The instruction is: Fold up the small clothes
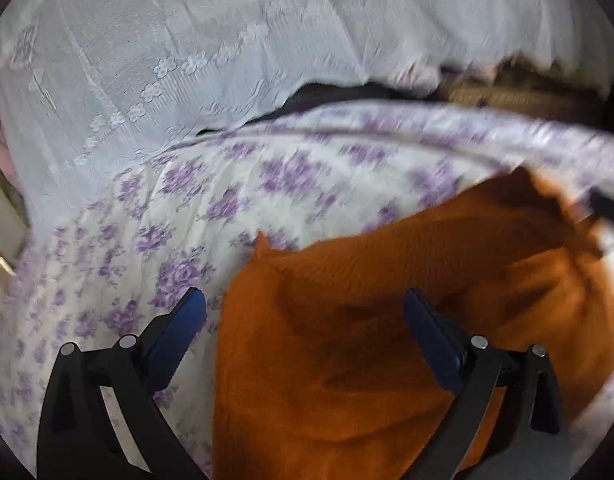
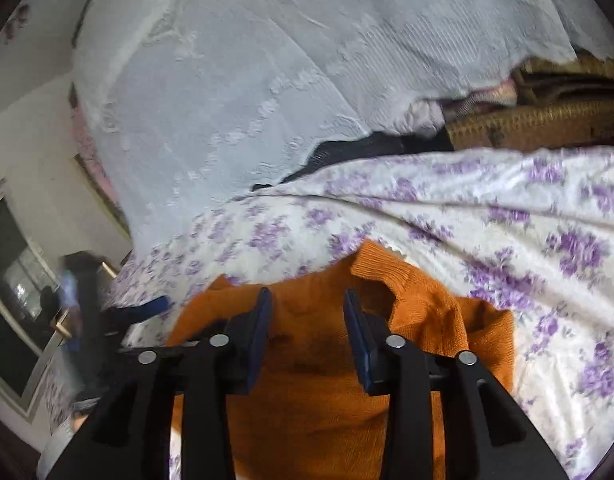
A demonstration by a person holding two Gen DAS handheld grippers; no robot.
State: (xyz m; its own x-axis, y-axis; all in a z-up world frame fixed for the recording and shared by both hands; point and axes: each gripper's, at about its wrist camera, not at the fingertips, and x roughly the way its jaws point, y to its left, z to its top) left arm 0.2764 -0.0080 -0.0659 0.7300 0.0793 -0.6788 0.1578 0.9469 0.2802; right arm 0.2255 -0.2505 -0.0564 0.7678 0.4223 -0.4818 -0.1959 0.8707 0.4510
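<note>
Knitwear, one orange ribbed sweater, lies rumpled and partly doubled over on the floral bedsheet, with a ribbed edge turned toward the far side of the sheet. No fold is finished; the garment sits in an uneven heap.

Right gripper hovers directly over the sweater. Its jaws stand partly apart, with knit visible in the gap below them, but neither pad presses on the cloth. It holds nothing.

Left gripper has its jaws spread wide. One blue pad lies over the bedsheet just beside the sweater's left edge, the other over the orange knit. It also holds nothing. In the right wrist view a blue fingertip of this gripper shows just off the sweater's left edge.

Judged from both views, the sweater's long axis runs roughly from the grippers outward toward the far edge of the sheet. The right gripper is the nearer to the garment's middle; the left straddles its side edge, so an edge pinch falls to the left.

Beyond the bedsheet hangs a white lace cover, with a woven basket beside it.
</note>
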